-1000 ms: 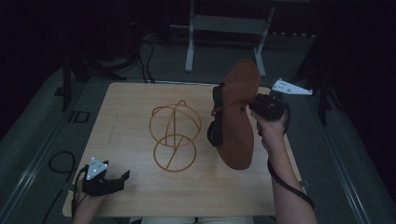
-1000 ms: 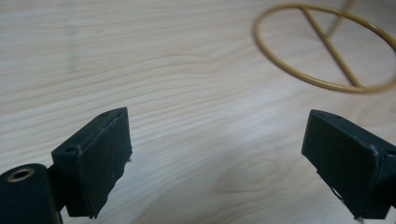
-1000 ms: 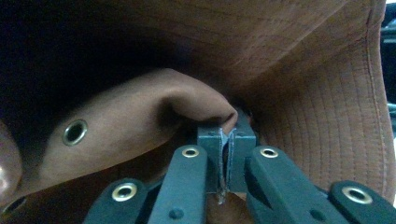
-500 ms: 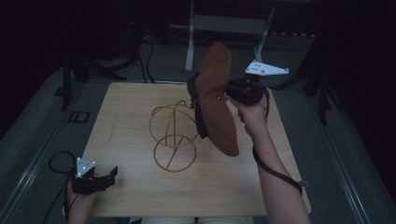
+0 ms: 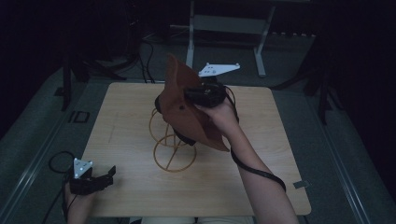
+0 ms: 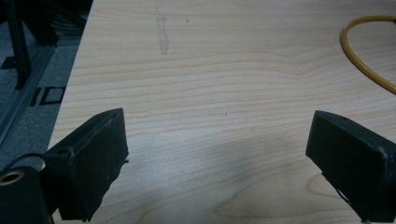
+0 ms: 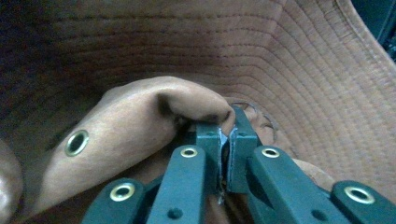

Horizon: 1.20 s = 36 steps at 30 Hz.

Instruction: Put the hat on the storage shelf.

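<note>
A brown stitched hat [image 5: 184, 114] hangs tilted on edge over the yellow wire stand [image 5: 173, 150] in the middle of the wooden table [image 5: 280, 140]. My right gripper [image 5: 192, 99] is shut on the hat; in the right gripper view the two jaws [image 7: 226, 126] pinch a fold of the hat [image 7: 303, 70] beside a brass eyelet [image 7: 77, 142]. The hat hides the stand's top. My left gripper [image 5: 106, 175] rests at the table's near left corner, open, with bare wood between its fingers [image 6: 219, 135]. An arc of the wire stand [image 6: 364, 56] lies ahead to its right.
A cable [image 5: 257, 170] trails from the right gripper along the forearm. Beyond the table's far edge stands a grey metal frame [image 5: 224, 23] on dark floor. The table's left edge [image 6: 70, 93] drops to a grey floor with dark posts.
The right hand has carried the hat leftward from the table's right side to above the wire stand, lifting it a little. The left gripper has hardly moved.
</note>
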### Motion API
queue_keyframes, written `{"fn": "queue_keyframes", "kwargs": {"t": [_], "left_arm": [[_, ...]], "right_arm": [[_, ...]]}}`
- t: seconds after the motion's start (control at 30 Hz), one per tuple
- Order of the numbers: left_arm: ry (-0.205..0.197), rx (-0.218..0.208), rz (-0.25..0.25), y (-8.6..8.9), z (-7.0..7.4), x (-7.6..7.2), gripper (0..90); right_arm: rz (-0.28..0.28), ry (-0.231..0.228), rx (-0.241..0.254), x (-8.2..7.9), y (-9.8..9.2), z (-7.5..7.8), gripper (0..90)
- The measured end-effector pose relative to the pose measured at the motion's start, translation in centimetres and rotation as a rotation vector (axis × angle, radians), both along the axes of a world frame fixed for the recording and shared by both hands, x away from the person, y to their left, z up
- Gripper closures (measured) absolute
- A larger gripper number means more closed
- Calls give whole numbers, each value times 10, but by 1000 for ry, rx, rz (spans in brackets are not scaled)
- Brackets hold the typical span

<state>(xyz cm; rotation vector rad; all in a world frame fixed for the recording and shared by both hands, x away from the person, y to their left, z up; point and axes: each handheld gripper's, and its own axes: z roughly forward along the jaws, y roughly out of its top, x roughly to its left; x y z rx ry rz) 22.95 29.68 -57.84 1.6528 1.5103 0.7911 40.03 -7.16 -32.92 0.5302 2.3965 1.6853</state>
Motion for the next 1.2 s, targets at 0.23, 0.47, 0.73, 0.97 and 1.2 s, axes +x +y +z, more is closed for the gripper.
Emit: {"fn": "queue_keyframes", "kwargs": {"t": [0.23,0.47,0.73,0.97,1.2], "left_arm": [[-1,-21,-4,1,0,0,63],[2,-29,-11,1,0,0,63],[2,-33,-7,1,0,0,63],[3,-35,-7,2,-1,0,63],[6,-35,-5,3,-2,0,64]], "right_arm": [[61,6,-80,-6,26,-9,597],[69,2,-139,-10,39,-15,335],[35,-104,-271,-21,56,-24,175],[37,-158,-329,-23,61,-30,157],[54,-169,-331,-26,49,-21,137]]}}
